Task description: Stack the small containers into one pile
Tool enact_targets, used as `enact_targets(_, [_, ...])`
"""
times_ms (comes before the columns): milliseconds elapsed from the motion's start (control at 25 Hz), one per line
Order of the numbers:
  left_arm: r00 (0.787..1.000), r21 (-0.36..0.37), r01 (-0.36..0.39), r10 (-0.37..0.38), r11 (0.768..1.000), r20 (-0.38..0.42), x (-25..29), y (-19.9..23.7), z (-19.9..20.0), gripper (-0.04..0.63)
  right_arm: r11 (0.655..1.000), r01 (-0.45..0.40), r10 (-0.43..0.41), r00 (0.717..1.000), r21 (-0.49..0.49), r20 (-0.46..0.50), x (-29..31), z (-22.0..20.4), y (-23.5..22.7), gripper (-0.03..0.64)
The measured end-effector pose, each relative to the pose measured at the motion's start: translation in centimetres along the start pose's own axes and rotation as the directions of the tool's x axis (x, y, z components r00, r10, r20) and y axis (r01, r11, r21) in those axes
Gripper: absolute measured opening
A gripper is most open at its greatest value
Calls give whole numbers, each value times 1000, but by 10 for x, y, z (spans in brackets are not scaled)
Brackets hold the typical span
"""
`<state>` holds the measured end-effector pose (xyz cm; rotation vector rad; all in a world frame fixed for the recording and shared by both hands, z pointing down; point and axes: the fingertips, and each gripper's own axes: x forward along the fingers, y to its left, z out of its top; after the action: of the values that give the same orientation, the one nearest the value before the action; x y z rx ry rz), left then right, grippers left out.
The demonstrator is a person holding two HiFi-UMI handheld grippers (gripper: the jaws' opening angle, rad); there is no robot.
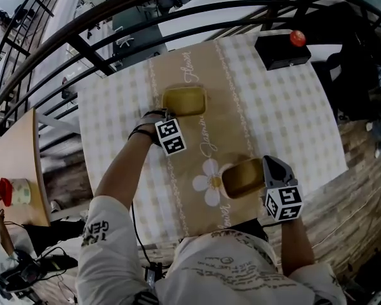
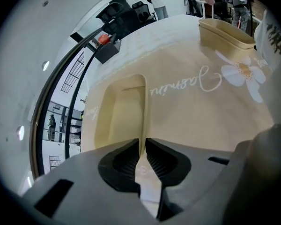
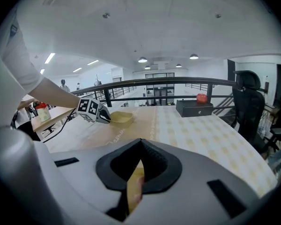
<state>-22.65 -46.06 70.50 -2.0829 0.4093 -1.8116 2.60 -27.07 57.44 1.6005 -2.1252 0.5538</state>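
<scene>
Two small yellow containers are on the tan runner of the table (image 1: 286,119). The far container (image 1: 185,100) rests on the runner, and my left gripper (image 1: 167,115) is at its near rim. In the left gripper view that container (image 2: 117,111) has its thin wall pinched between the jaws of the left gripper (image 2: 143,144), which is shut on it. The near container (image 1: 243,178) is by the white flower print, with my right gripper (image 1: 261,176) shut on its right wall. The right gripper view shows the yellow wall (image 3: 133,186) between the jaws of the right gripper (image 3: 140,146).
A black box (image 1: 282,51) with a red ball (image 1: 298,38) on it sits at the table's far right corner. A side table (image 1: 19,170) at the left carries a red-lidded jar (image 1: 13,192). A black railing (image 1: 146,11) runs behind, and a black chair (image 3: 248,102) stands to the right.
</scene>
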Motion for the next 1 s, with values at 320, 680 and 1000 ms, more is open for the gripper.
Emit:
enact_targets(320, [999, -52, 38, -39, 998, -31, -7, -10, -1, 25, 999, -33, 33, 999, -12, 10, -2, 3, 3, 3])
enact_targets(680, [1000, -227, 17, -19, 974, -9, -51, -14, 17, 23, 1000, -25, 25, 1000, 2, -6, -8, -1, -14, 2])
enact_targets(1000, [999, -331, 34, -39, 943, -9, -104, -36, 47, 23, 999, -53, 53, 999, -9, 5, -22, 7, -29, 3])
